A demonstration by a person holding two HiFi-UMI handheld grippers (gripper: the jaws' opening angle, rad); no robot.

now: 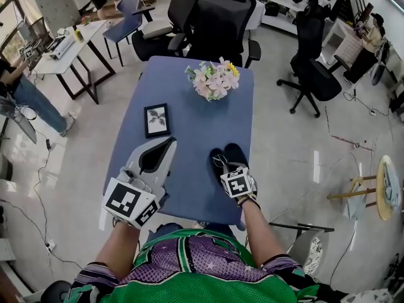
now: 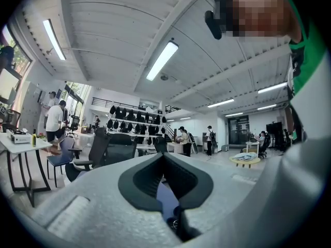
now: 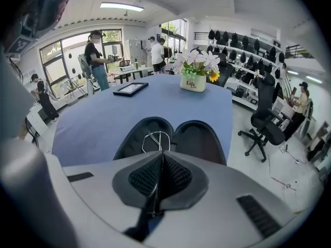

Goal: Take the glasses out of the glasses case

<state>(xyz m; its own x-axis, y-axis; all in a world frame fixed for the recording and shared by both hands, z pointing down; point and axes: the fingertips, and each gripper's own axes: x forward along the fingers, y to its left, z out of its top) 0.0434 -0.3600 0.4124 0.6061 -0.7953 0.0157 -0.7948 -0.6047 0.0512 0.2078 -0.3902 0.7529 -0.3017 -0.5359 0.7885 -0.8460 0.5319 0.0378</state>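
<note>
Pinching the wire-rimmed glasses point(image 3: 154, 137) over the open glasses case point(image 3: 202, 144) on the blue table point(image 3: 103, 112), the right gripper point(image 3: 161, 159) should lift slowly lest the frame snag; the left gripper point(image 2: 164, 158), jaws together and empty, hangs aside.

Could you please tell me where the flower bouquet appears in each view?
Head view: flower bouquet, top centre, at the blue table's far end.
Left gripper view: not in it.
Right gripper view: upper middle, at the table's far end.
Shared landmark: black picture frame, left of the bouquet in both.
</note>
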